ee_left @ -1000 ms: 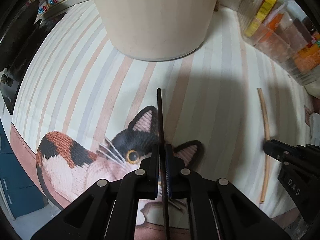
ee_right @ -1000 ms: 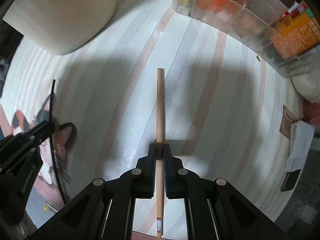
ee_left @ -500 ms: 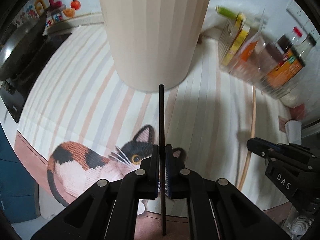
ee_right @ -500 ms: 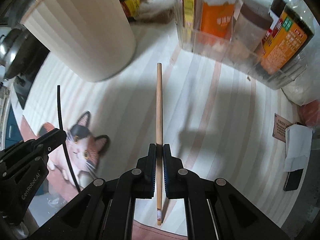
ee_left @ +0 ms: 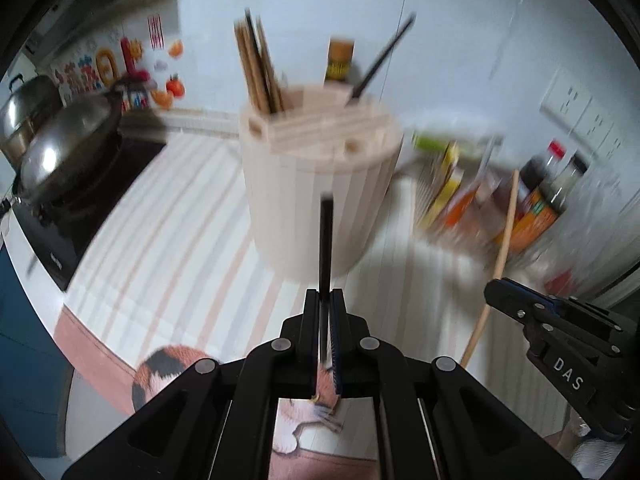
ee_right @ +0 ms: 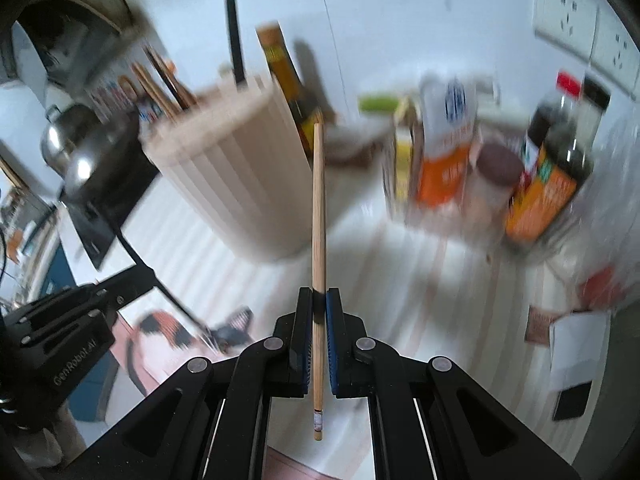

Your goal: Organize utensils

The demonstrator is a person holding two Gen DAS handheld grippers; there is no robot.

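A: Left wrist view first. What is the left gripper (ee_left: 325,300) doing?

B: Its jaws are pinched onto a black chopstick (ee_left: 326,240), which runs straight up toward 12 o'clock, its tip lying over the side of the cream ribbed utensil holder (ee_left: 320,184).

A: And the holder?

B: Upright on the striped cat-print mat (ee_left: 168,240), just above centre. Brown chopsticks (ee_left: 256,68) stand in it at 11 o'clock, and one dark utensil (ee_left: 380,60) leans out at 1 o'clock. The picture is blurred.

A: Anything to the right?

B: The right gripper (ee_left: 496,292) comes in at 4 o'clock, with a wooden chopstick (ee_left: 500,248) through it. Sauce bottles (ee_left: 548,196) stand at 2 o'clock, a wok (ee_left: 68,156) at 9 o'clock.

A: Now the right wrist view.

B: The right gripper (ee_right: 318,304) is clamped on the wooden chopstick (ee_right: 319,208), whose tip reaches 12 o'clock, beside the utensil holder (ee_right: 236,184), which sits at 10 o'clock. The chopstick's back end sticks out below the jaws.

A: And the other gripper?

B: The left gripper (ee_right: 144,276) is at 8 o'clock, gripping the black chopstick (ee_right: 132,252). Bottles and cartons (ee_right: 448,160) crowd 2 o'clock.
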